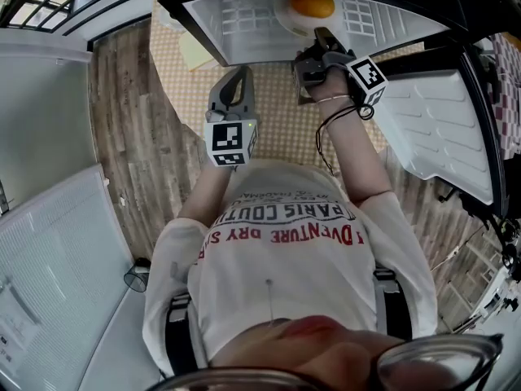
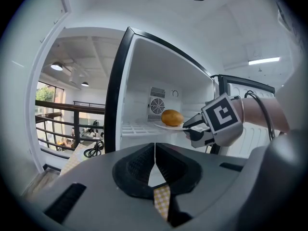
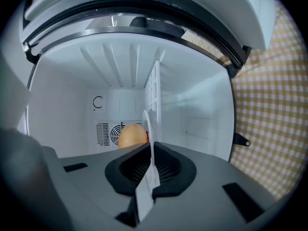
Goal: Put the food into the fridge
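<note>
A round orange food (image 1: 312, 5) lies on a white plate (image 1: 291, 19) inside the open fridge (image 1: 244, 31). My right gripper (image 1: 319, 36) is shut on the plate's near rim and reaches into the fridge. In the right gripper view the plate (image 3: 147, 129) stands edge-on between the shut jaws of the right gripper (image 3: 150, 150), with the food (image 3: 132, 135) behind it. The left gripper view shows the food (image 2: 172, 118) level with the wire shelf (image 2: 137, 127); I cannot tell if the plate rests on it. My left gripper (image 1: 238, 76) is shut and empty, in front of the fridge.
The fridge door (image 1: 444, 125) stands open at the right. A checkered mat (image 1: 277, 112) covers the wooden floor (image 1: 130, 129) below the fridge. A fan grille (image 2: 156, 107) sits on the fridge's back wall. A black cable (image 2: 94, 149) lies by a railing (image 2: 67, 124) to the left.
</note>
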Demonstrator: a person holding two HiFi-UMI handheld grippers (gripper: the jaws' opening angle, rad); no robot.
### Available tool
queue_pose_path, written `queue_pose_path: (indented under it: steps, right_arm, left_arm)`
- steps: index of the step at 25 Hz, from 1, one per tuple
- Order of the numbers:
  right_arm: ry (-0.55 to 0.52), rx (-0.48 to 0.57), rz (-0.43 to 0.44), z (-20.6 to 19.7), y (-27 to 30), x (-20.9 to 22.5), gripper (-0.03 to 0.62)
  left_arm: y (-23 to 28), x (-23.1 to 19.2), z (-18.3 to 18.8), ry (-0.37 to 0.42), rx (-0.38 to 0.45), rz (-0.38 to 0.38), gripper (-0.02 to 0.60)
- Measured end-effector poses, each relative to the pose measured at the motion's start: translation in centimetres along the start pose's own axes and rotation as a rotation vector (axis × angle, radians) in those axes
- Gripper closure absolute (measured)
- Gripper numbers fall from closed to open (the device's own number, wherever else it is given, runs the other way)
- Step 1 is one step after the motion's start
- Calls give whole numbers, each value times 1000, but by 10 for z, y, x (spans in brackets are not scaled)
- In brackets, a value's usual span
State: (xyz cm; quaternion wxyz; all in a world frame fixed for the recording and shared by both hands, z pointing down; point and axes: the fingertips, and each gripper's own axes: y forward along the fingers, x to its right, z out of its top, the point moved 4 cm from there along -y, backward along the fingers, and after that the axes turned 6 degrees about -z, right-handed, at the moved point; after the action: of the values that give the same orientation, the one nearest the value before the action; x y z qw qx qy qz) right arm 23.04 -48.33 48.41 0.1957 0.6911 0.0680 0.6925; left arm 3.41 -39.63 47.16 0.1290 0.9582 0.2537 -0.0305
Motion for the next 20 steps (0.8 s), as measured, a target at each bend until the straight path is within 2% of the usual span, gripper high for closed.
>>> queue_pose_path:
  steps: [6,7,8,9,15,17,20]
  right_arm:
    - [-13,5,25,-3,3,1,557]
    - [-15,1,30,-4,3,1,516]
    - [-14,-5,33,-4,4,1,425]
    - [-16,-12,36,-5,4,1,395]
    - [-88,-15,76,-5,-3,-6,350]
    - [-135,-24,97,-6,-11,-8,347]
    - [-320,-53,136,-13,-24,-7,349]
  left_arm:
    - [-1,1,-5,-1,-14,-2,554]
    - [-2,0,-5,-1,-14,0,554]
    - [-2,-1,-5,0,-15,1,554]
    - [-3,-1,-5,1,-16,3,554]
    - [-3,-3,-2,8,-14,3,554]
    - [-2,-3,0,10,-8,-1,554]
    - [-1,0,3,12,1,-13,554]
